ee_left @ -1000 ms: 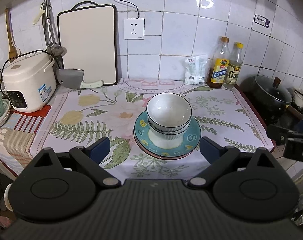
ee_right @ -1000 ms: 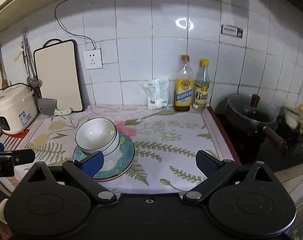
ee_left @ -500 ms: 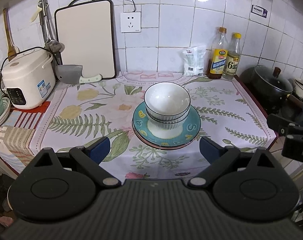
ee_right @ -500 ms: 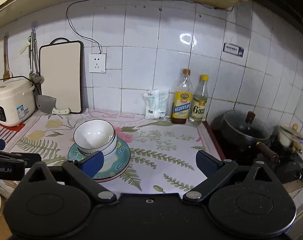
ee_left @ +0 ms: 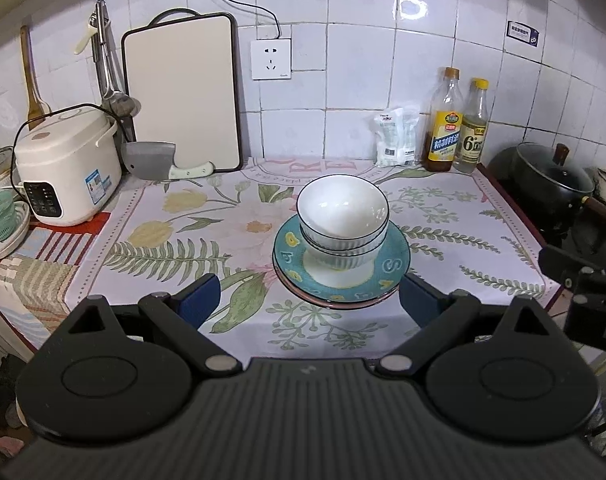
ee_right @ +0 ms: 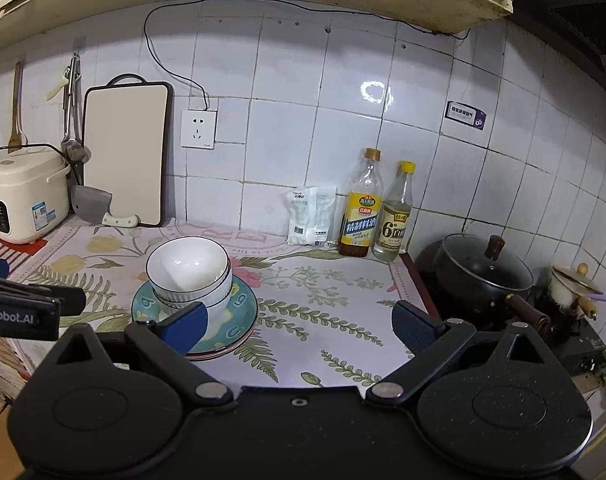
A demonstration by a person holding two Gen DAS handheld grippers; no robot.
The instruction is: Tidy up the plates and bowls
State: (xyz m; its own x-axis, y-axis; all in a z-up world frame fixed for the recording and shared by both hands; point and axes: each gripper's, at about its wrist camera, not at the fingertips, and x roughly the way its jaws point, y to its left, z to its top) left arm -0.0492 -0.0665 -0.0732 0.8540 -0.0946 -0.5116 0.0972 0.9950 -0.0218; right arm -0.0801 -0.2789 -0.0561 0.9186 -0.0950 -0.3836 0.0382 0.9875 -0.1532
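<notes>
Two white ribbed bowls sat nested on stacked plates, both claws released and holding nothing.

The white ribbed ceramic bowls (ee_left: 342,216) rested one inside the other on a round teal plate with yellow letters (ee_left: 395,266), which lay on a pink-rimmed plate (ee_left: 335,302) at the middle of the floral tablecloth (ee_left: 175,256). The left gripper (ee_left: 309,300) hovered near the front edge, its blue pads spread wide and apart from the plates. The right gripper (ee_right: 299,322) was held to the right of the stack, spread just as wide. A white rice cooker (ee_left: 65,168) stood far left; a black lidded pot (ee_right: 483,272) sat at the right.
</notes>
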